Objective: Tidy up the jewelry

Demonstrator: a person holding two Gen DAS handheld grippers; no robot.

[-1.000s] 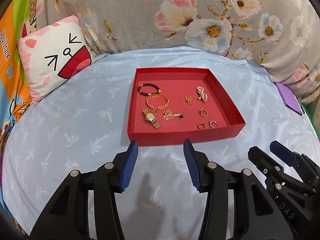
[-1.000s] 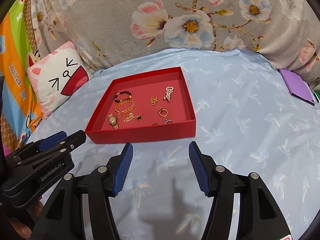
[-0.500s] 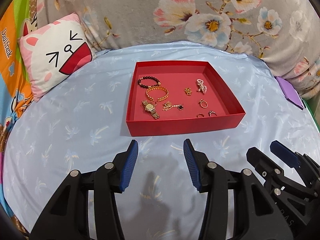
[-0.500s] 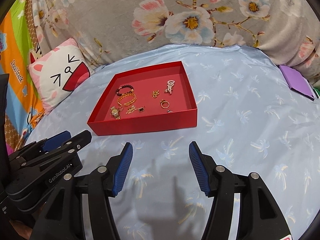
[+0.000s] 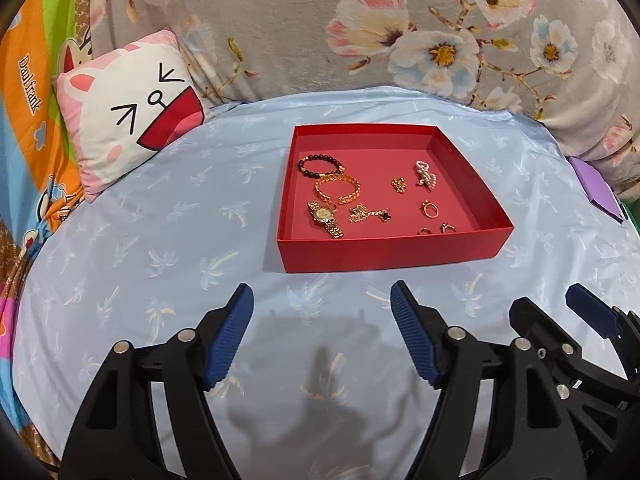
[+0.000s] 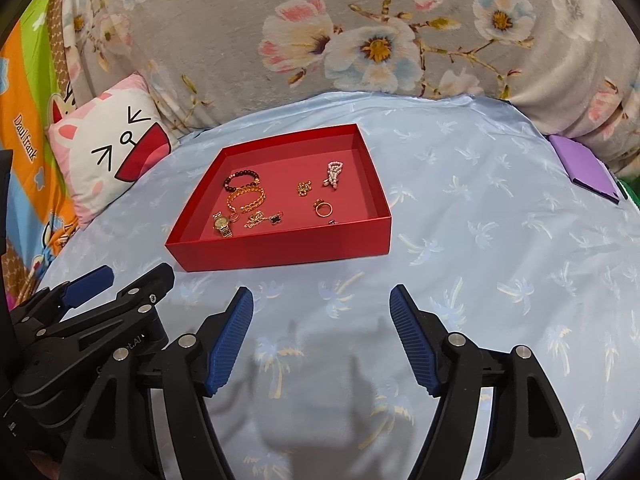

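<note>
A shallow red tray [image 5: 394,251] lies on the light blue sheet and also shows in the right wrist view [image 6: 280,248]. In it lie a black bead bracelet [image 5: 320,164], a gold chain bracelet [image 5: 338,189], a gold watch [image 5: 325,218], a gold pendant [image 5: 366,213], a pearl piece [image 5: 425,174], a small gold charm [image 5: 398,185] and several rings [image 5: 430,210]. My left gripper [image 5: 322,320] is open and empty, in front of the tray. My right gripper [image 6: 321,320] is open and empty, in front of the tray's right part.
A pink and white cat-face cushion [image 5: 128,108] leans at the back left. A purple flat object [image 6: 586,170] lies at the far right. A grey floral blanket [image 5: 360,28] rises behind the bed. The sheet [image 5: 140,240] spreads to the left of the tray.
Both grippers have drawn back from the tray, which now looks smaller and farther. Both sets of jaws have opened wider. The jewelry has not moved.
</note>
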